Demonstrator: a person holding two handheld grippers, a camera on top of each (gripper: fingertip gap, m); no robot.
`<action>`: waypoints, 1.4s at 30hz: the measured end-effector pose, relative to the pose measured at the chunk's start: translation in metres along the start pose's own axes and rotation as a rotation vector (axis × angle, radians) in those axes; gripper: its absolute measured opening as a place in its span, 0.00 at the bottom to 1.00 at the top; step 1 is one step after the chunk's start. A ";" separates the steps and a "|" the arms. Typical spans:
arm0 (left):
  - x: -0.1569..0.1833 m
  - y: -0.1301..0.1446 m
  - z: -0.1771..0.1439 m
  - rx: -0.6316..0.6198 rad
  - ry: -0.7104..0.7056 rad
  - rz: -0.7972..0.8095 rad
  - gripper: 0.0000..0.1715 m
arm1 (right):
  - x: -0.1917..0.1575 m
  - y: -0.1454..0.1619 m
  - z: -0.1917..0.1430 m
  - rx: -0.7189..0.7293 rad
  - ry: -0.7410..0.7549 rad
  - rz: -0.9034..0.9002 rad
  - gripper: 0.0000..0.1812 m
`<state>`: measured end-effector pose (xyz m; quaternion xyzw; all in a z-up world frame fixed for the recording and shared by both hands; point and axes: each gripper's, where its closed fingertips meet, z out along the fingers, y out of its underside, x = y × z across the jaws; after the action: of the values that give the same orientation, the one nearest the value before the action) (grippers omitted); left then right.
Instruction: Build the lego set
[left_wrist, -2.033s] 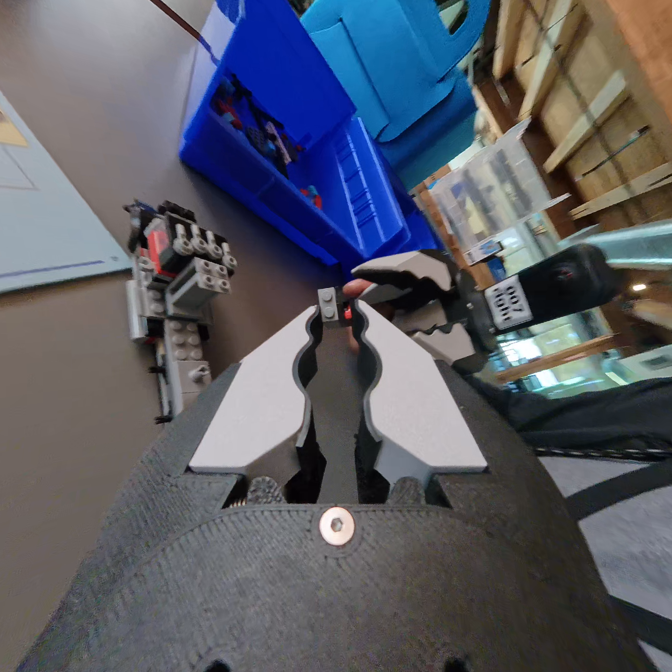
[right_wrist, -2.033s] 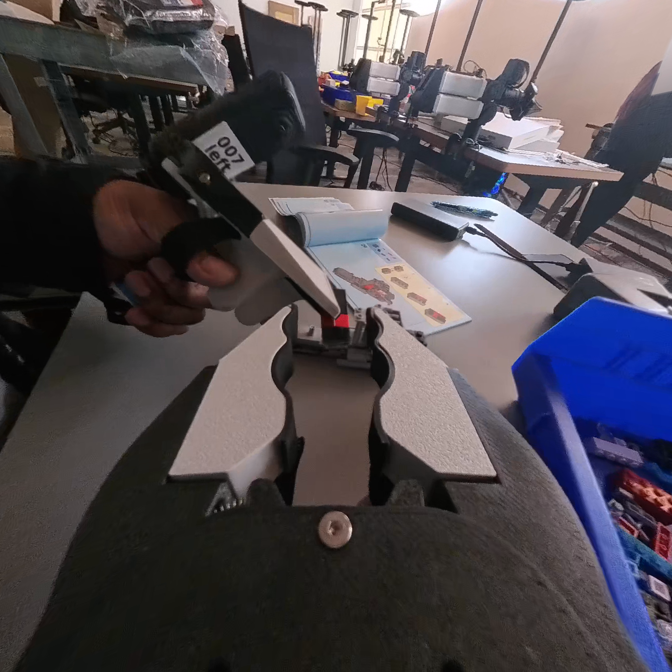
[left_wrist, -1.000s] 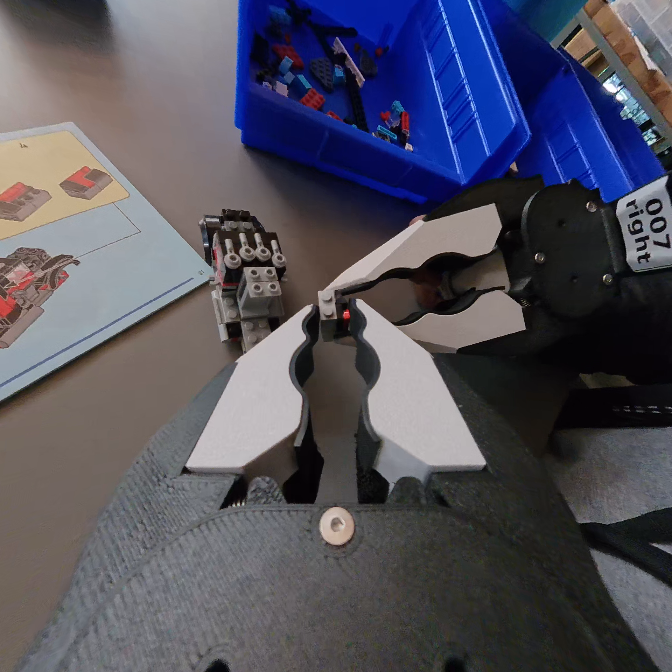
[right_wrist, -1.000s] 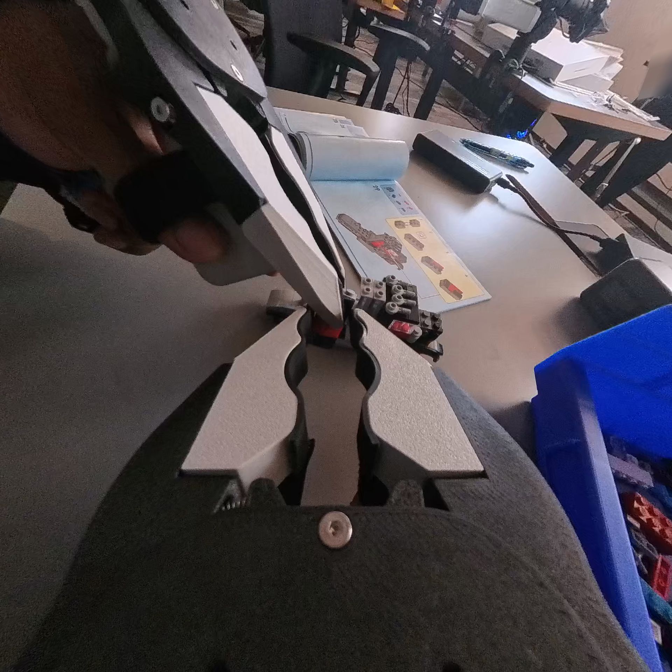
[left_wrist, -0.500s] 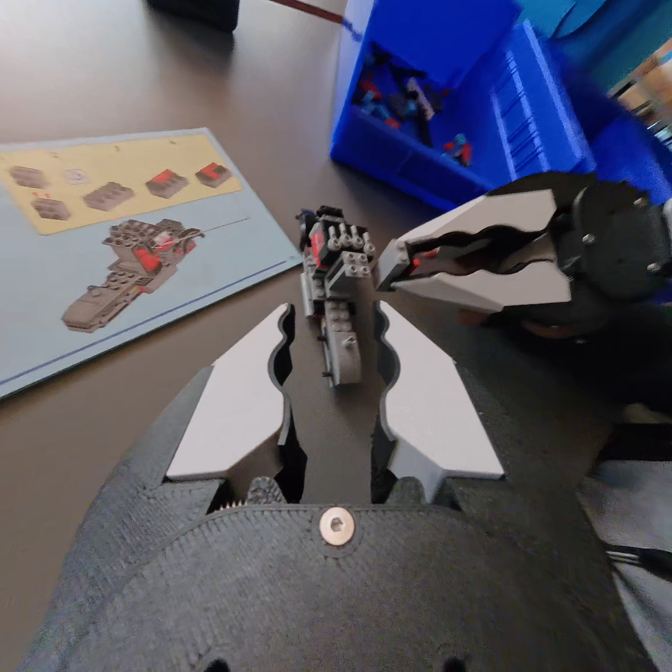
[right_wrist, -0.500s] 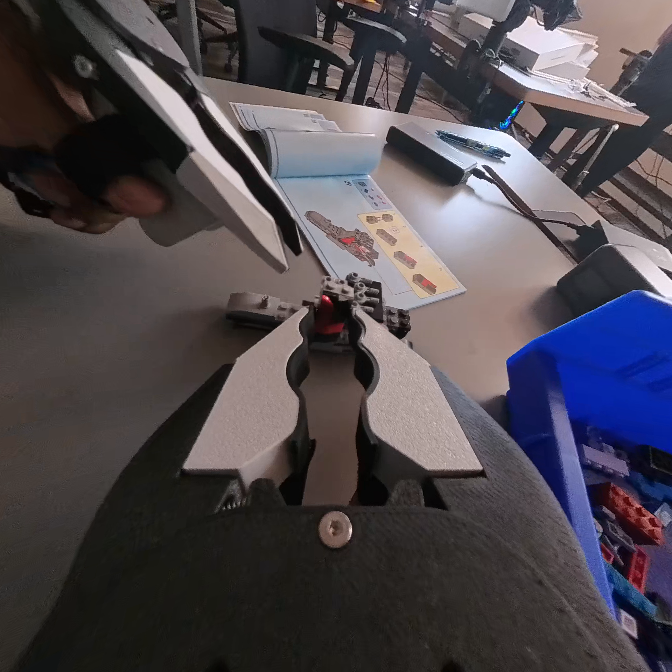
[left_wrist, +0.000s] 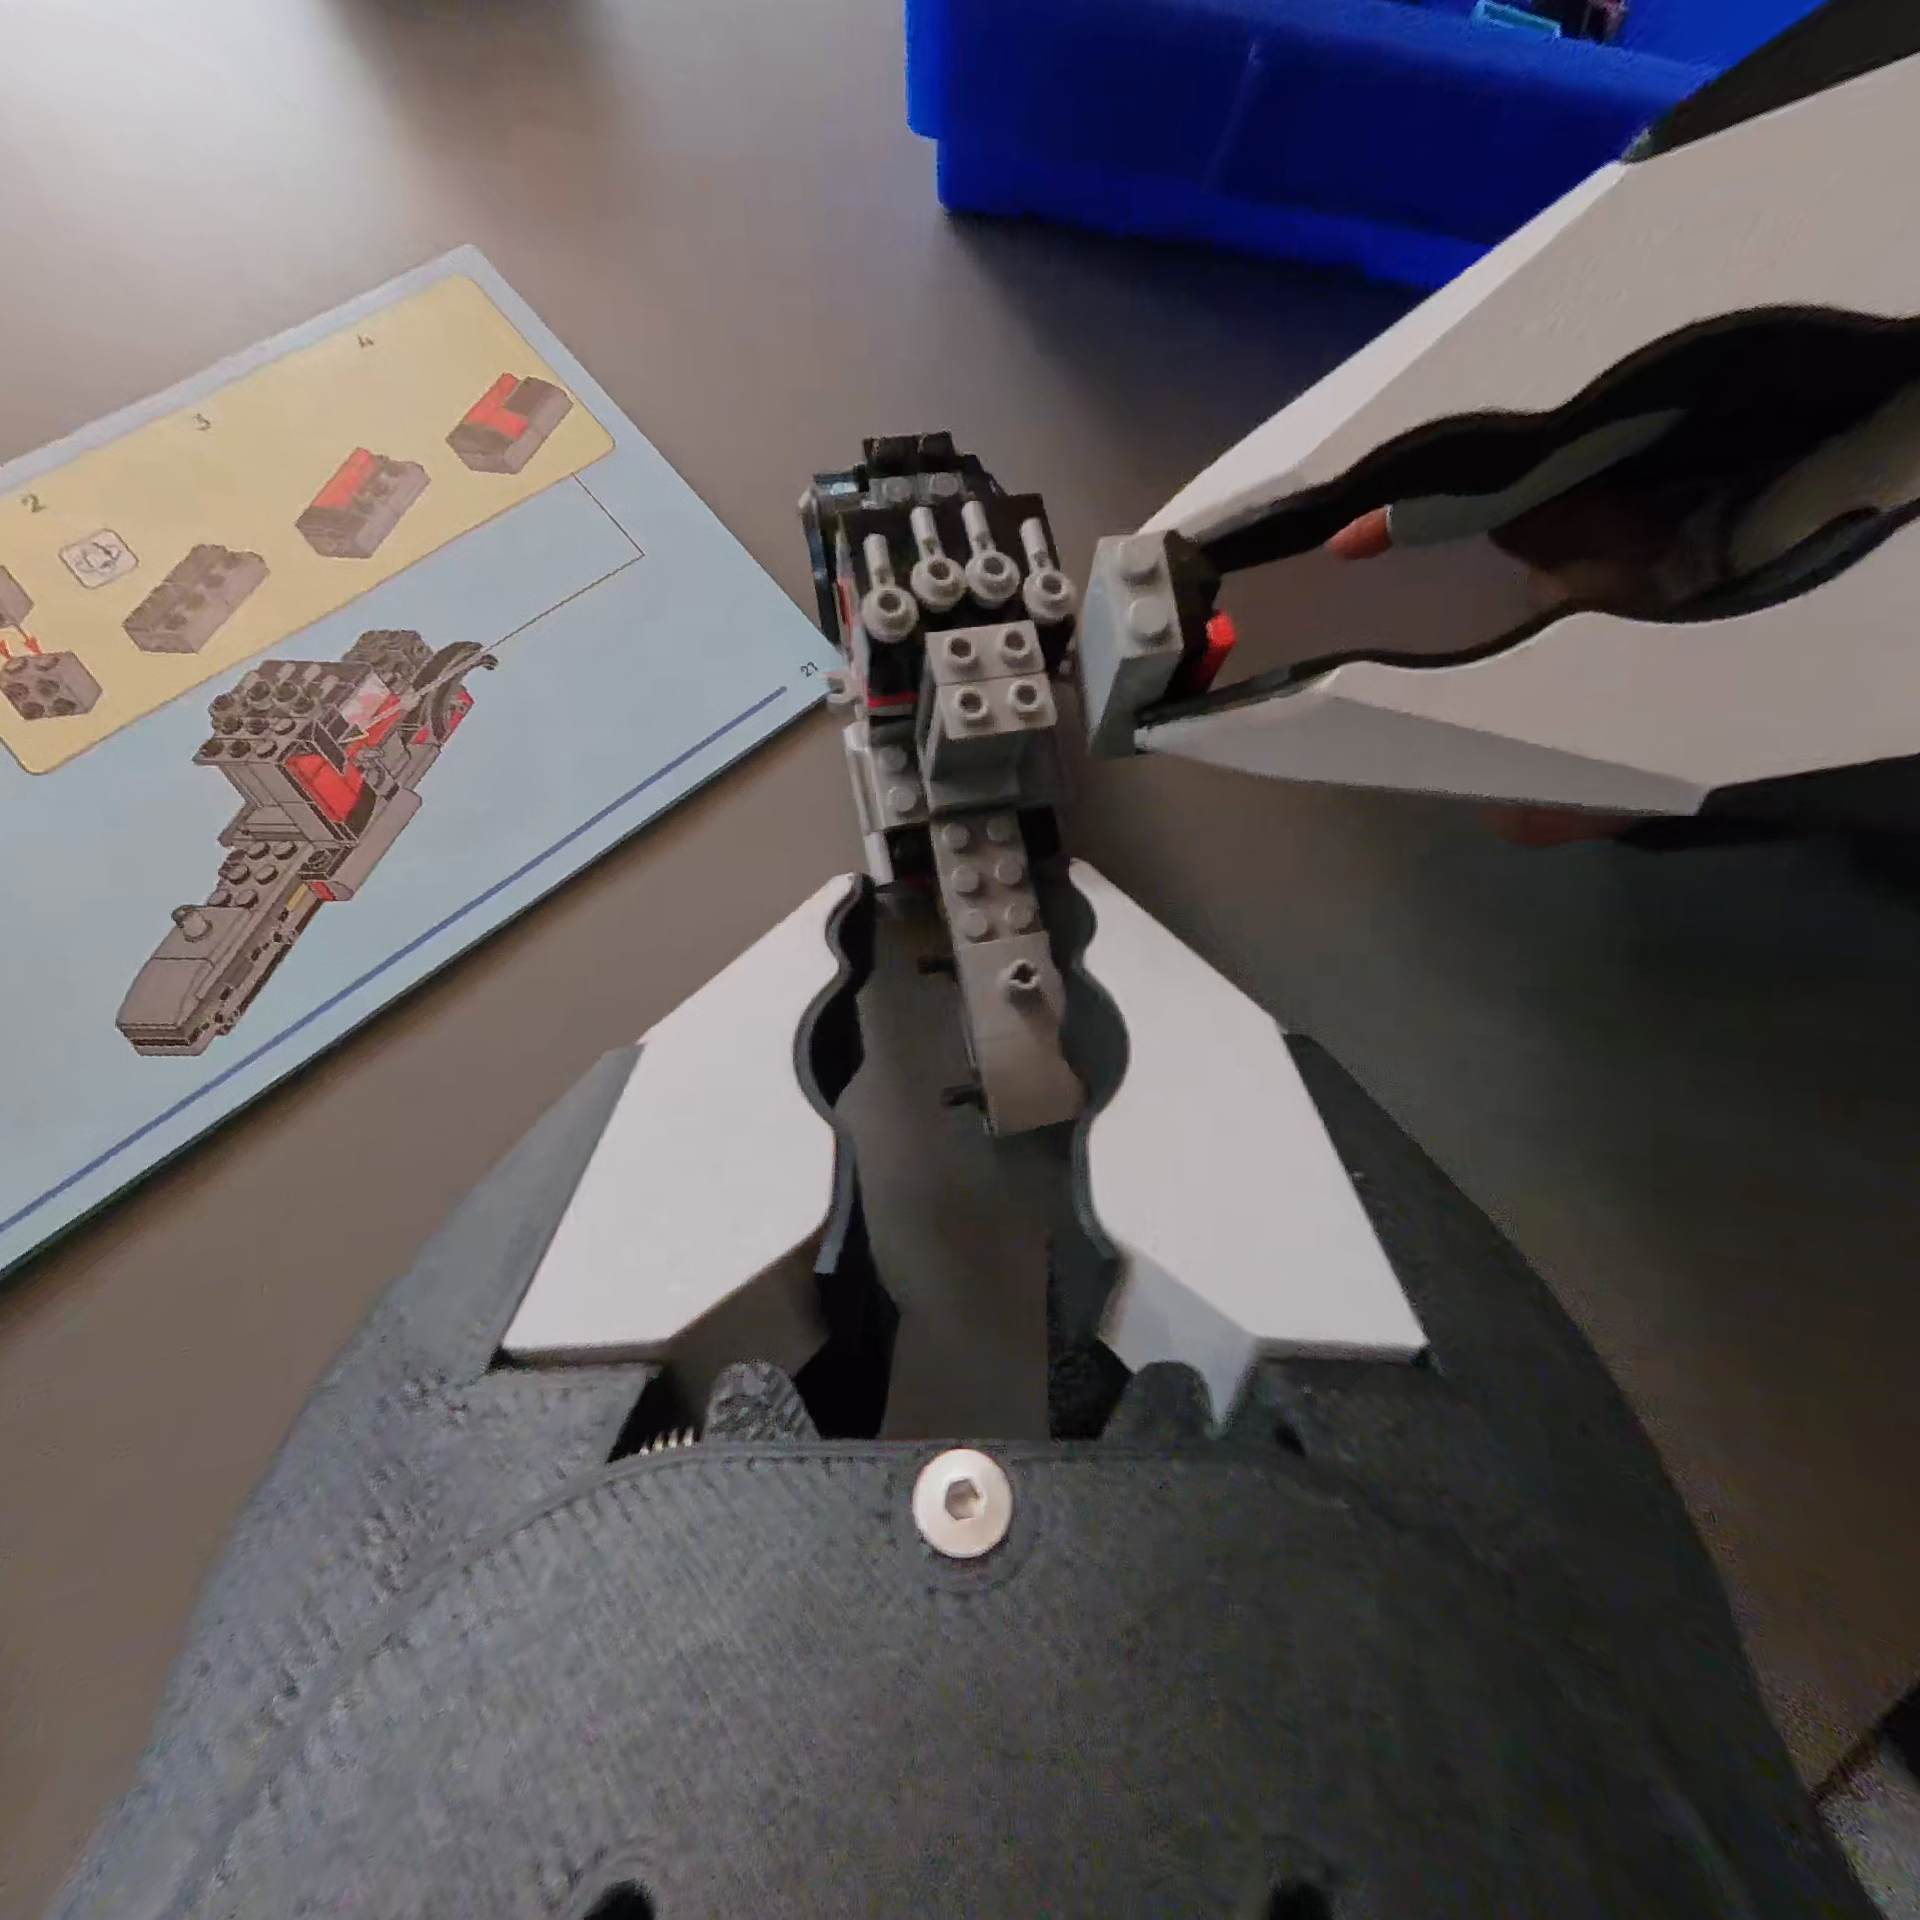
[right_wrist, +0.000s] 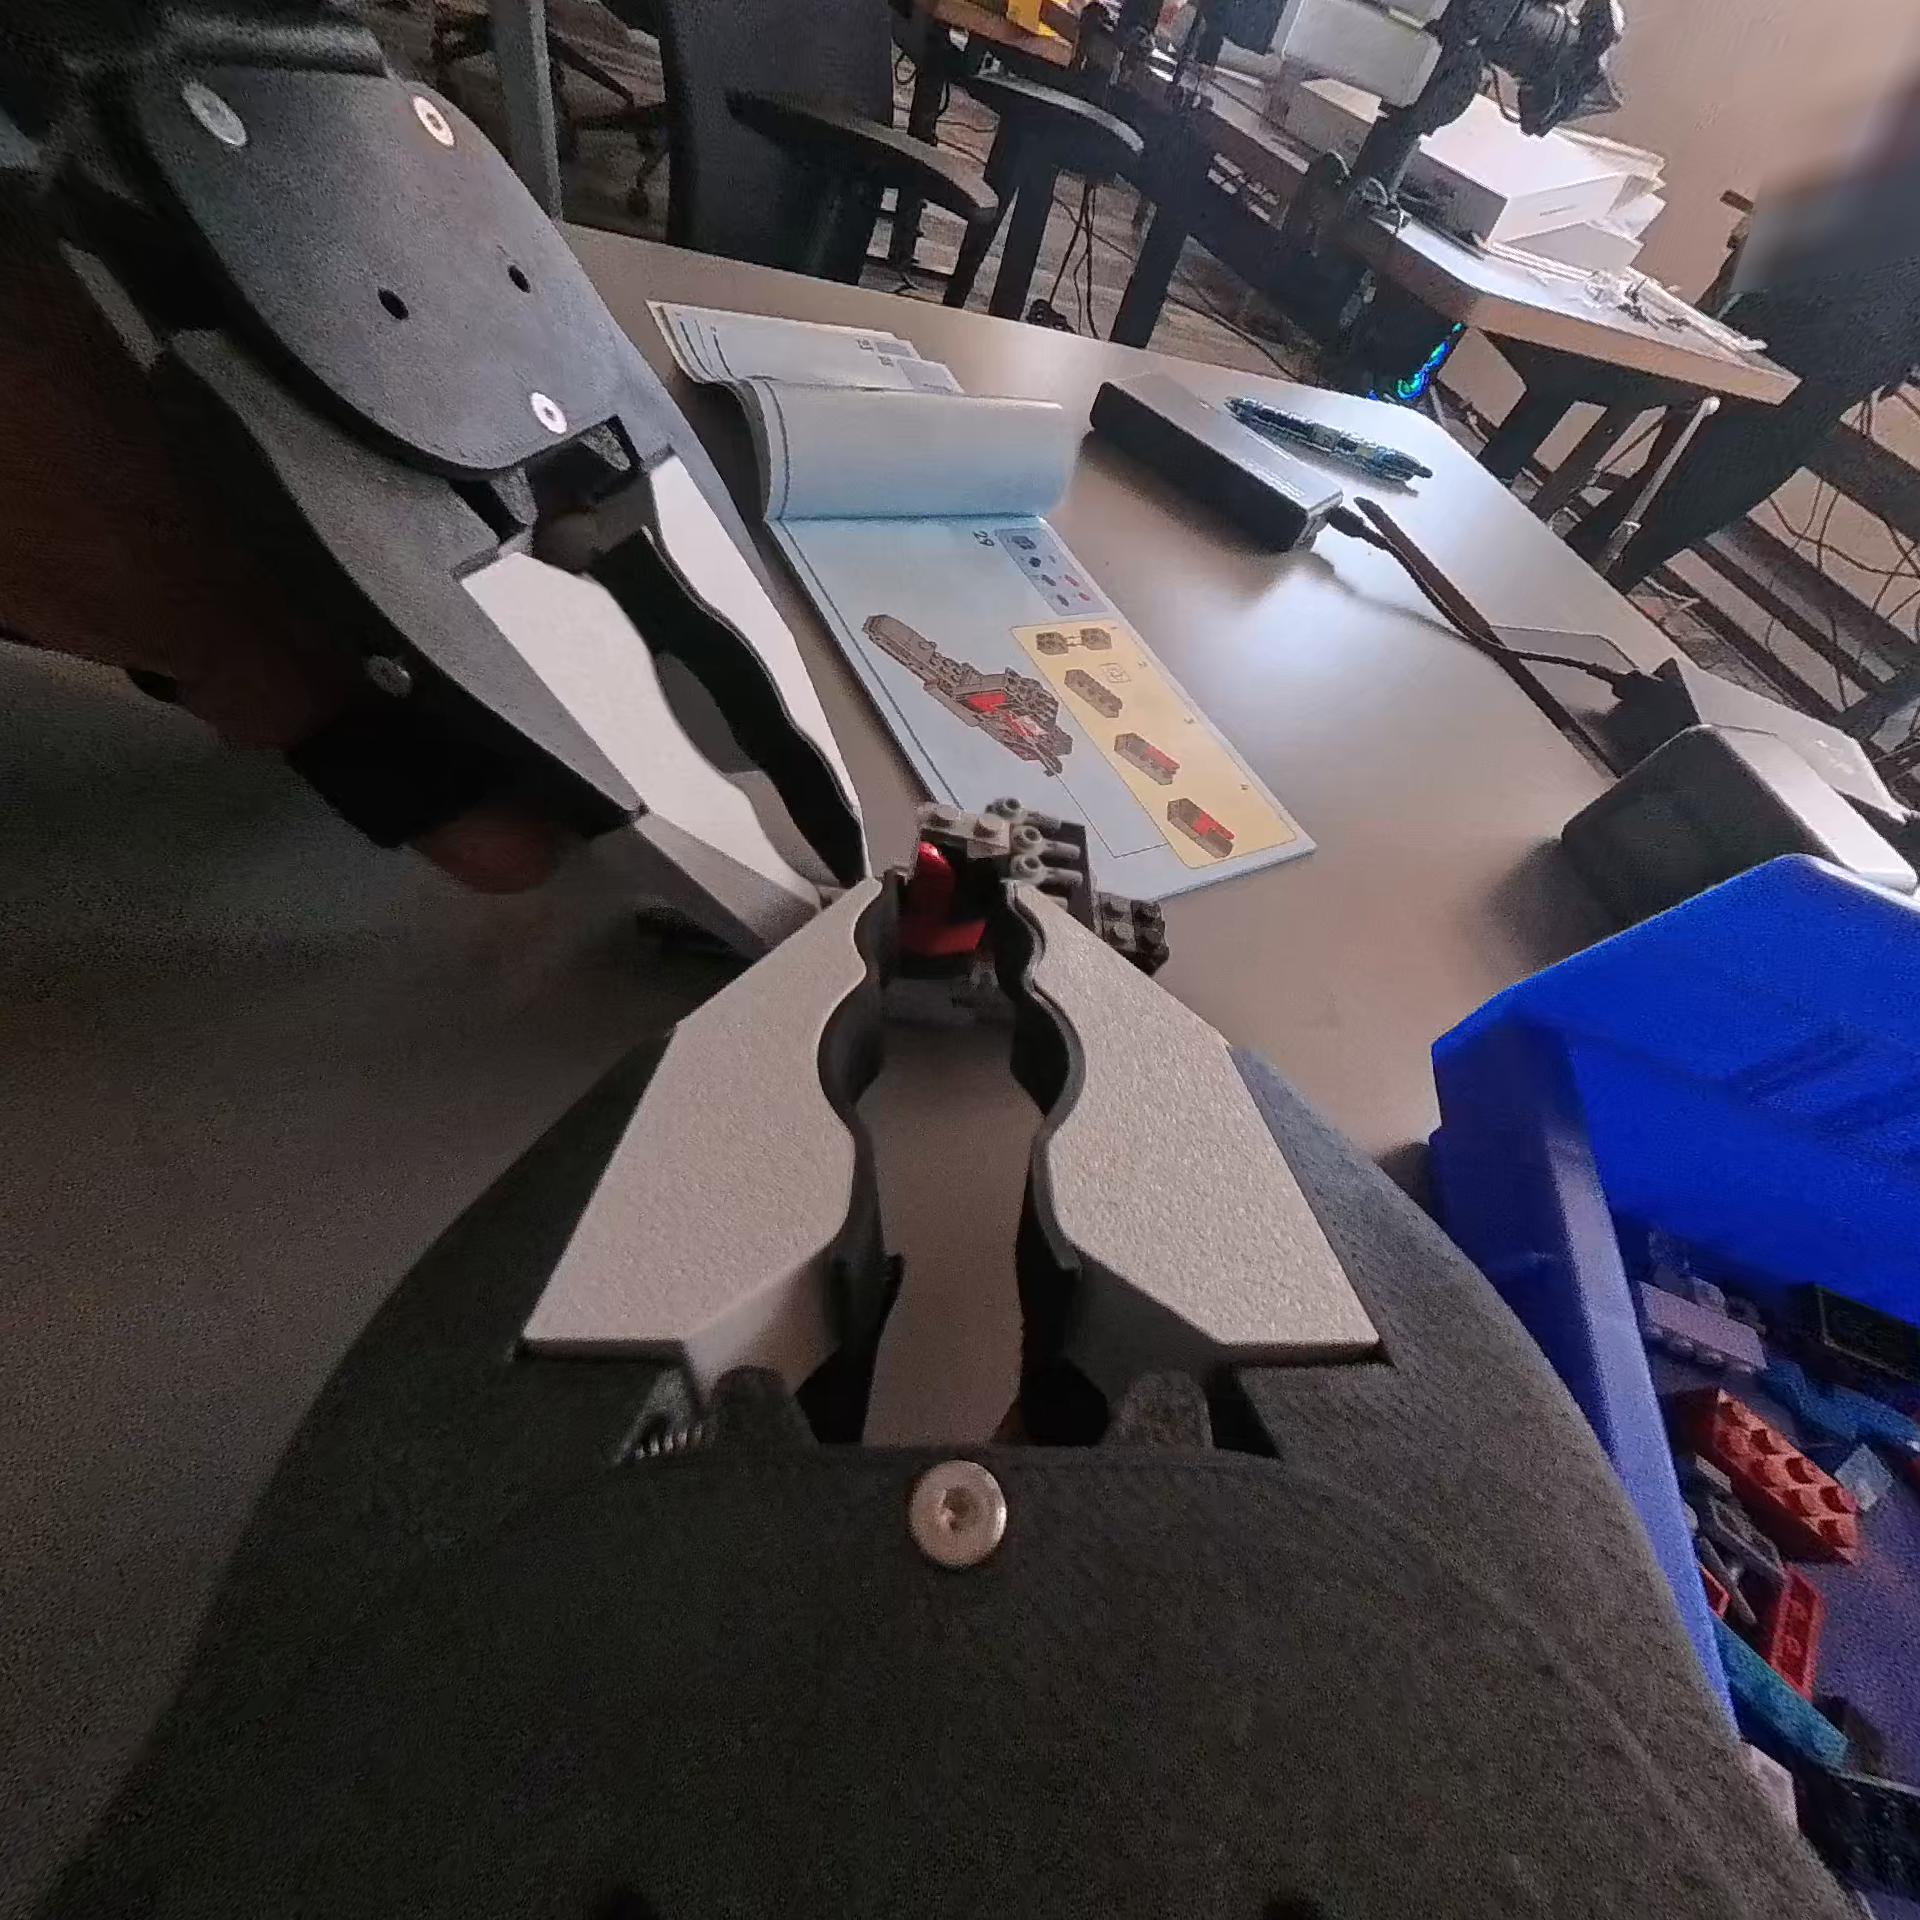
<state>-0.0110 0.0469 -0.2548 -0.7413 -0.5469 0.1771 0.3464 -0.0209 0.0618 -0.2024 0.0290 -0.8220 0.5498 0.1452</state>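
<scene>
Right tool (left_wrist: 1127, 649) clamping grey-red brick (left_wrist: 1143, 644) beside model (left_wrist: 956, 727), left tool (left_wrist: 966, 914) spread, straddling model's tail.

Two close, opposed wrist views over one shared lego model (left_wrist: 956, 727) (right_wrist: 1023, 862).

Grey-black lego model (left_wrist: 961, 727) lying lengthwise on table, small grey-red sub-assembly (left_wrist: 1143, 649) held just beside it

model (left_wrist: 961, 727): i see grey, black, some red
held brick (left_wrist: 1138, 644): grey, red behind
bin (left_wrist: 1247, 114): blue
booklet (left_wrist: 312, 727): pale blue, yellow panel
</scene>
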 end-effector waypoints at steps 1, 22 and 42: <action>-0.001 0.000 0.000 0.005 0.002 -0.006 0.19 | 0.000 -0.001 0.000 0.003 0.001 -0.003 0.10; 0.012 -0.007 -0.007 0.064 0.276 -0.277 0.19 | 0.001 -0.004 0.007 0.009 0.011 -0.006 0.10; 0.014 -0.008 -0.007 0.052 0.346 -0.320 0.19 | 0.003 0.000 0.005 -0.006 0.031 -0.017 0.15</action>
<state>-0.0066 0.0591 -0.2426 -0.6554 -0.5852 0.0044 0.4774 -0.0252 0.0573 -0.2035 0.0272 -0.8210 0.5466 0.1626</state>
